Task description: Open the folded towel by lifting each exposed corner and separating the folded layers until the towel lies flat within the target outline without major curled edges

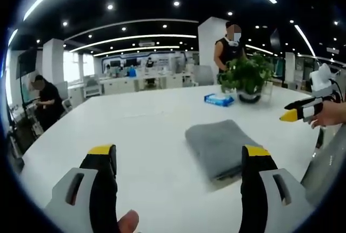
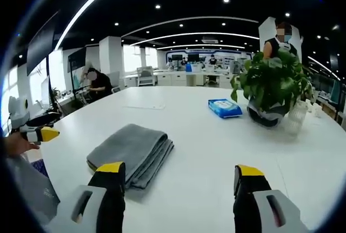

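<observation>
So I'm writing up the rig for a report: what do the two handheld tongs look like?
Both match. The left tongs and right tongs each have two black jaws capped with yellow tips, set in light grey housings with a dark slot. In the left gripper view the right tongs come in from the right, showing a yellow tip, a black-and-white striped jaw and a white body. No cables or sleeves can be made out.

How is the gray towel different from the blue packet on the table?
The gray towel is much bigger than the blue packet. The towel is plain gray cloth folded in soft layers, while the packet is blue with white patches and looks flat and smooth. The towel lies near the hand-held grippers; the packet lies farther off, beside the potted plant. Both rest flat on the white table, untouched.
</observation>
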